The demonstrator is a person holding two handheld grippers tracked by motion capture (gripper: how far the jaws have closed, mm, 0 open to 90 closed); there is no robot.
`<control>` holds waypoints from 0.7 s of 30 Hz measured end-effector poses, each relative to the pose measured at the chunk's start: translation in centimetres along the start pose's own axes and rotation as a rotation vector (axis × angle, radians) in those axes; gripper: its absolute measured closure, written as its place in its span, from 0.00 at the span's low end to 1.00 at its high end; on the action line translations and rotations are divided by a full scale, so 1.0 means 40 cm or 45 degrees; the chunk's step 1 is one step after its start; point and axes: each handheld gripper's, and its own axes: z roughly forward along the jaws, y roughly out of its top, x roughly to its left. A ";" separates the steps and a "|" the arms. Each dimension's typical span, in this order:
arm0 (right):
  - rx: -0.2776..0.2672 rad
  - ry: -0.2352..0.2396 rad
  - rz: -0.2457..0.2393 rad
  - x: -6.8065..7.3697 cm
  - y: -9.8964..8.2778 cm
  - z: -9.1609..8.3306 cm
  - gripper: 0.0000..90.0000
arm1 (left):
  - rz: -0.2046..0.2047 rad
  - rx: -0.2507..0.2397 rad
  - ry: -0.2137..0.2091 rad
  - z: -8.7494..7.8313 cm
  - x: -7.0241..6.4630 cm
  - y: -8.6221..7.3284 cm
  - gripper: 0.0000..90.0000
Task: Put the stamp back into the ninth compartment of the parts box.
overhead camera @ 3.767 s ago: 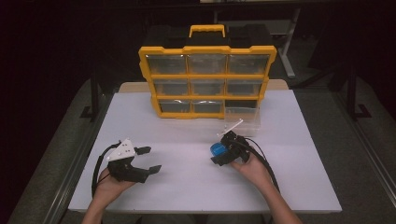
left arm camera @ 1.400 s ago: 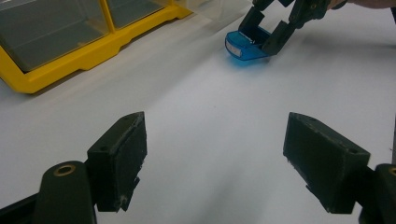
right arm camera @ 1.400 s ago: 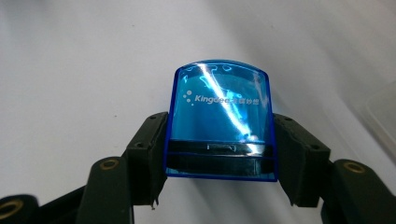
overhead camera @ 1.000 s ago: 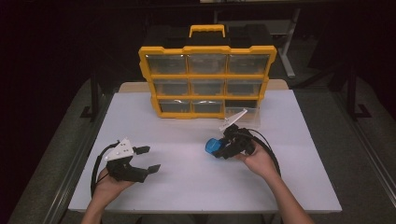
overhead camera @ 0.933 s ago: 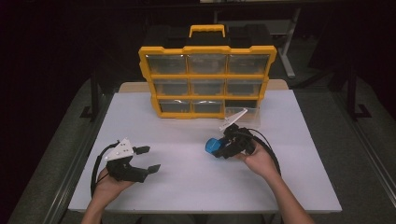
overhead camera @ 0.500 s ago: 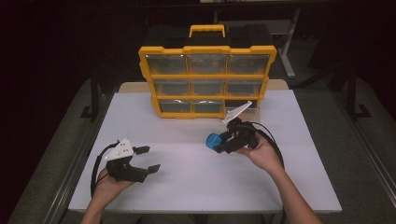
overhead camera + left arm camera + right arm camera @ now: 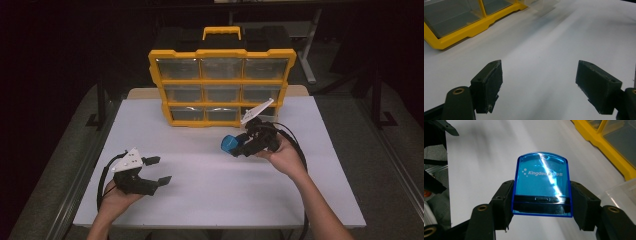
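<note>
While clamped on a blue case (image 7: 541, 183), right fingers (image 7: 503, 205); left fingers (image 7: 489, 82) apart; organizer (image 7: 221, 85) compartments seemingly empty.

Organiser (image 7: 222, 85) drawers' contents indiscernible.

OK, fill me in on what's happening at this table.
A person works with a gripper in each hand. The right gripper is shut on a blue translucent case, held above the white table in front of the yellow organizer. A clear drawer lies out on the table by the organizer. The left gripper rests open and empty near the front left.
</note>
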 end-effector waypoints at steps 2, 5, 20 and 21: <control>-0.007 0.011 0.005 0.001 0.004 -0.004 0.44 | 0.010 -0.001 0.001 0.000 0.001 0.000 0.24; -0.009 -0.012 -0.039 -0.010 0.013 -0.016 0.44 | 0.001 -0.007 0.000 0.000 0.001 0.000 0.24; -0.017 -0.009 -0.011 -0.024 0.038 -0.059 0.44 | -0.014 -0.019 0.003 0.000 0.000 0.000 0.24; -0.017 -0.011 -0.011 -0.026 0.039 -0.061 0.44 | -0.016 -0.019 0.002 0.000 0.000 0.000 0.24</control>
